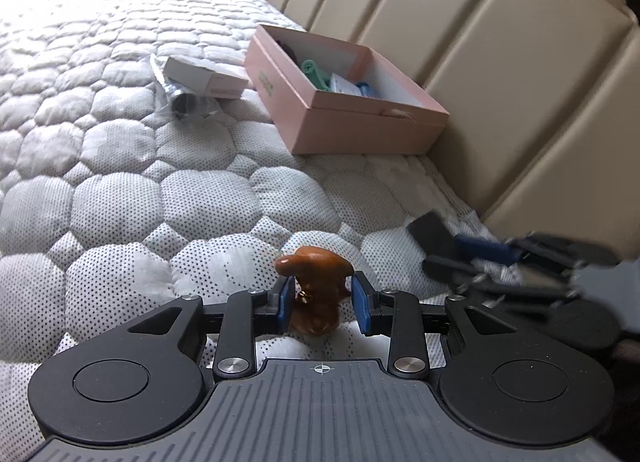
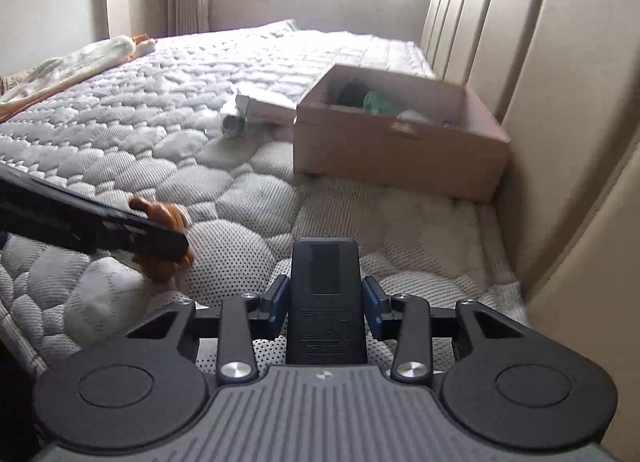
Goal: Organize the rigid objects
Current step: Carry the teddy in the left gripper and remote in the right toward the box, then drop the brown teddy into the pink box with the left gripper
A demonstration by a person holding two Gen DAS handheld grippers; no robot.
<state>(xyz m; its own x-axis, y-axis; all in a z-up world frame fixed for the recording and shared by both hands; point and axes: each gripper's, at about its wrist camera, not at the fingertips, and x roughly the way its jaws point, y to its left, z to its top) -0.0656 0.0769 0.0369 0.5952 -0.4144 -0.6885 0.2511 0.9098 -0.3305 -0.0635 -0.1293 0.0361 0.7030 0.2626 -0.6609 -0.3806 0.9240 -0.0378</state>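
My left gripper (image 1: 322,304) is shut on a small brown figurine (image 1: 316,286) just above the quilted mattress; it also shows in the right wrist view (image 2: 162,217). My right gripper (image 2: 325,304) is shut on a flat black device (image 2: 326,298) and shows blurred at the right of the left wrist view (image 1: 480,258). An open pink box (image 1: 320,117) with several small items stands against the headboard, farther ahead; it also shows in the right wrist view (image 2: 400,157).
A small white carton (image 1: 204,75) and a clear bag with a dark cylinder (image 1: 186,103) lie left of the box. The beige padded headboard (image 1: 500,81) runs along the right. A cloth toy (image 2: 80,61) lies at the far left of the bed.
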